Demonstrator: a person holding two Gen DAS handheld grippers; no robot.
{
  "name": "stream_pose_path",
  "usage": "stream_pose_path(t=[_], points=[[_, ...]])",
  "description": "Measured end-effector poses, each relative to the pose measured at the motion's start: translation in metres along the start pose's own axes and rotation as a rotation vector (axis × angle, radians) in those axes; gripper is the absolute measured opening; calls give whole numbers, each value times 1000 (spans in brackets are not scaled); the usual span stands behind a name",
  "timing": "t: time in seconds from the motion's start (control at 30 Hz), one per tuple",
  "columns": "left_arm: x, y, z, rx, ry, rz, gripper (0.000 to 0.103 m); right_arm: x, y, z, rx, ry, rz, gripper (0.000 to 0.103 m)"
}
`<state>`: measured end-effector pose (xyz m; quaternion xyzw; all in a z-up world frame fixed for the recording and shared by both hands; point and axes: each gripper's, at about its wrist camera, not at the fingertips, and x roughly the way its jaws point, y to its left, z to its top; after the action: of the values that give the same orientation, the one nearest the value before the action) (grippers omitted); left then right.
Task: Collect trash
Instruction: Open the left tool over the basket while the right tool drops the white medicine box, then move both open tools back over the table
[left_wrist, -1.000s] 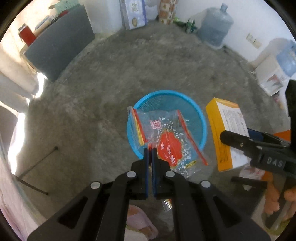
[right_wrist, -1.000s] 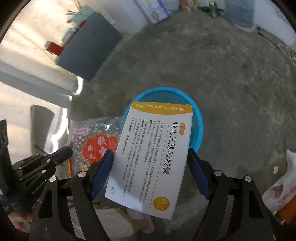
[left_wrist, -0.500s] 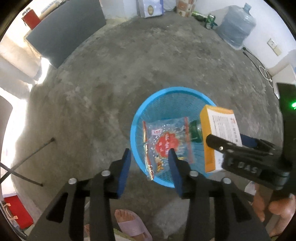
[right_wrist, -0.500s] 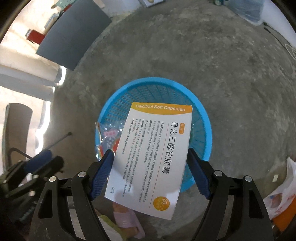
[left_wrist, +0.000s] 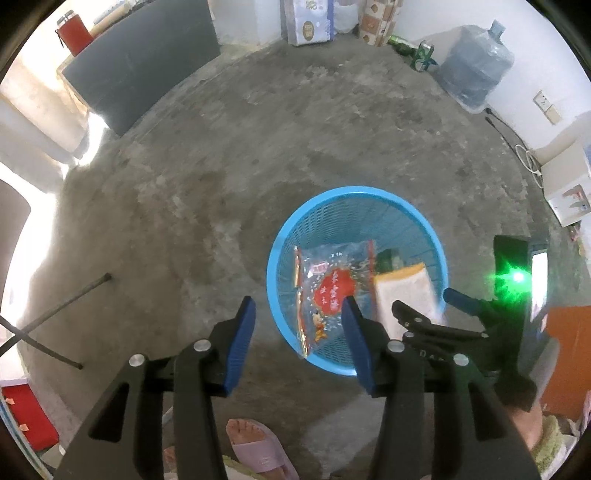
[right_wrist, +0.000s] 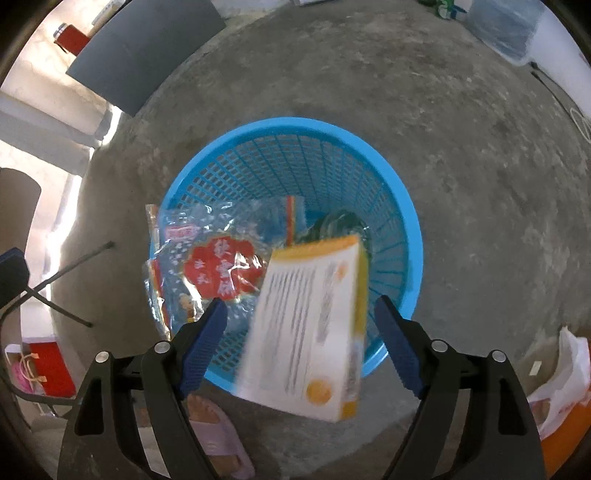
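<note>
Right wrist view showed the right gripper (right_wrist: 297, 330) with jaws spread, the medicine box (right_wrist: 310, 325) blurred and untouched between them above the blue basket (right_wrist: 402, 206). Left gripper (left_wrist: 297, 341) jaws also stood apart and empty; the snack bag (left_wrist: 328, 291) lay against the basket wall at 9 o'clock. Box judged light and stiff, best held by its flat faces; bag judged limp and slippery, best pinched at a sealed edge.

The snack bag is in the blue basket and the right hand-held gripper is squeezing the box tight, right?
Not quite. In the right wrist view the right hand-held gripper is open, and the blurred medicine box is loose above the blue basket. The snack bag is inside.

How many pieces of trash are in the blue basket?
3 show. The clear snack bag leans on the blue basket's left side, the medicine box is dropping in, blurred, and something green lies underneath. More may be hidden.
</note>
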<state>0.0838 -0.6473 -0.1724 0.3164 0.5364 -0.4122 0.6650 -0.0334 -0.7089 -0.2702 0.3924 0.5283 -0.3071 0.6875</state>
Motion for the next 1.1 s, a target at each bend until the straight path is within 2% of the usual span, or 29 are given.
stream_pose_path(t=[0.23,0.27,0.33,0.43,0.5,0.67,0.83,0.97,1.1], points=[[-41,2,-10,33,-54,-61,52,-5,-1,-5,6,-4,-15,78],[-53,5,-13,41,-69,-75,53,-5,-1,-6,4,0,-19,76],[-71,10,-19,48,-96,-92,54,-2,0,-8,4,17,-13,63],[-100,22,-32,58,-139,-116,57,-1,1,-13,27,35,15,55],[-120,34,-44,60,-168,-129,59,-1,1,-15,44,42,23,53],[-166,71,-79,46,-235,-149,61,-14,0,-22,79,25,52,53],[-210,114,-127,-2,-324,-175,64,-56,8,-37,80,-49,82,55],[-250,152,-183,-59,-433,-154,70,-100,20,-59,83,-115,101,63],[-269,180,-238,-121,-487,-132,74,-148,43,-84,40,-198,128,75]])
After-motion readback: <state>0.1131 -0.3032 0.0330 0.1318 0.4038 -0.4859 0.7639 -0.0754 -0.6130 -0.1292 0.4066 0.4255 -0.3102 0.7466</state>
